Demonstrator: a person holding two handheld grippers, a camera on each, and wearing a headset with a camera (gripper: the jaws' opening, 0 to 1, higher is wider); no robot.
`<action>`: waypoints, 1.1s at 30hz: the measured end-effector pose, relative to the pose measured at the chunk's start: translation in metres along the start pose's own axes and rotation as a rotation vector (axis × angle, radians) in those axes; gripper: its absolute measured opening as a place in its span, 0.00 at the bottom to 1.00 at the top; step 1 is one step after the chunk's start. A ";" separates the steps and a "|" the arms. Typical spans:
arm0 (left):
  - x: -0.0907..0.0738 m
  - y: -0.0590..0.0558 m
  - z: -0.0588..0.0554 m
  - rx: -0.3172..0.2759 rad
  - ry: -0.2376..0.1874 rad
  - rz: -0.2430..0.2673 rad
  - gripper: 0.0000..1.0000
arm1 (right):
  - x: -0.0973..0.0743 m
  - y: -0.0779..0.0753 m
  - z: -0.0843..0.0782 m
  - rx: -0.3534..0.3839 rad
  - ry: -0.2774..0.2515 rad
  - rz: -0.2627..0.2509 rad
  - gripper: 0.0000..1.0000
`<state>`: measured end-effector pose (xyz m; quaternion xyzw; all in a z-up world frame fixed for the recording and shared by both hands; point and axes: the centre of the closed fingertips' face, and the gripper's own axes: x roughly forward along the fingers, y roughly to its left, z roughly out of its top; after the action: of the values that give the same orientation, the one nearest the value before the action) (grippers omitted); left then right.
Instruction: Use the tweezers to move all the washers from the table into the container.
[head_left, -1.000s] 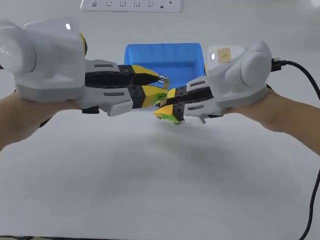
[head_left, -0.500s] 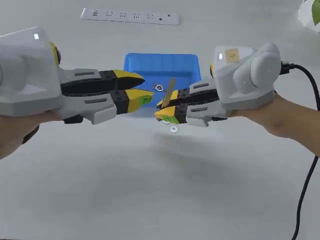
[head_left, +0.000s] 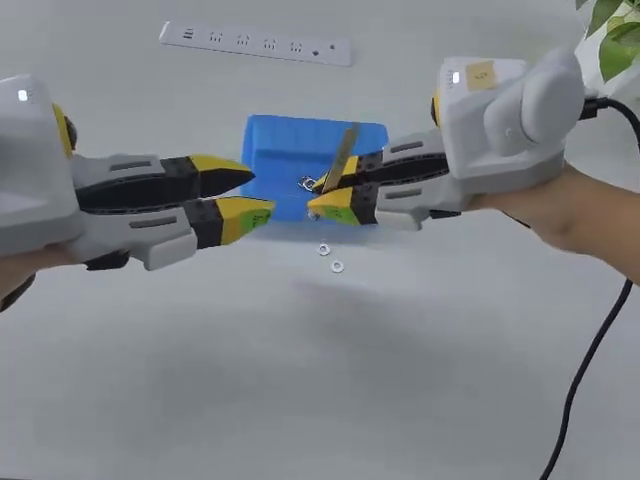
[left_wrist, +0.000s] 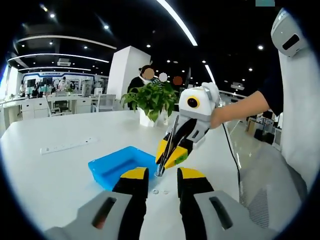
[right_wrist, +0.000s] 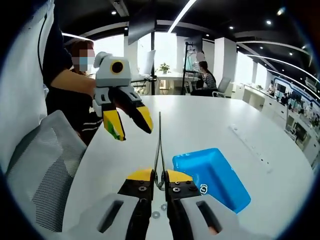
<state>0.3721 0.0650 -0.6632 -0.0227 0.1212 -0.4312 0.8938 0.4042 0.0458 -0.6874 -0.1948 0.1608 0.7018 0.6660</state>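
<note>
My right gripper (head_left: 325, 198) is shut on metal tweezers (head_left: 342, 158), which slant up from its jaws over the blue container (head_left: 275, 150). A washer (head_left: 305, 183) shows at the tweezers' lower end over the container (right_wrist: 215, 180); whether the tips grip it I cannot tell. Two more washers (head_left: 323, 249) (head_left: 337, 266) lie on the white table just in front of the container. My left gripper (head_left: 258, 193) is open and holds nothing, level with the right one and a short way to its left. In the left gripper view the tweezers (left_wrist: 167, 145) hang just past my open jaws.
A white power strip (head_left: 255, 43) lies behind the container. A potted plant (head_left: 610, 30) stands at the far right. A black cable (head_left: 590, 370) trails from the right gripper. People stand beyond the table's far side in both gripper views.
The left gripper has drawn back to the left, away from the right one. The tweezers and the two washers on the table have come into sight.
</note>
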 end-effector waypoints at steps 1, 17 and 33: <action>-0.001 0.001 -0.001 -0.002 0.001 0.002 0.27 | -0.002 -0.002 0.003 -0.005 0.000 -0.004 0.09; -0.022 0.012 -0.018 -0.034 0.003 0.050 0.26 | 0.005 -0.075 -0.006 -0.020 0.029 -0.084 0.09; -0.033 0.024 -0.035 -0.091 0.022 0.117 0.26 | 0.049 -0.102 -0.064 0.042 0.096 -0.109 0.09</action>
<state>0.3620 0.1081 -0.6944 -0.0518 0.1515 -0.3726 0.9141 0.5083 0.0635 -0.7635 -0.2227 0.1964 0.6510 0.6986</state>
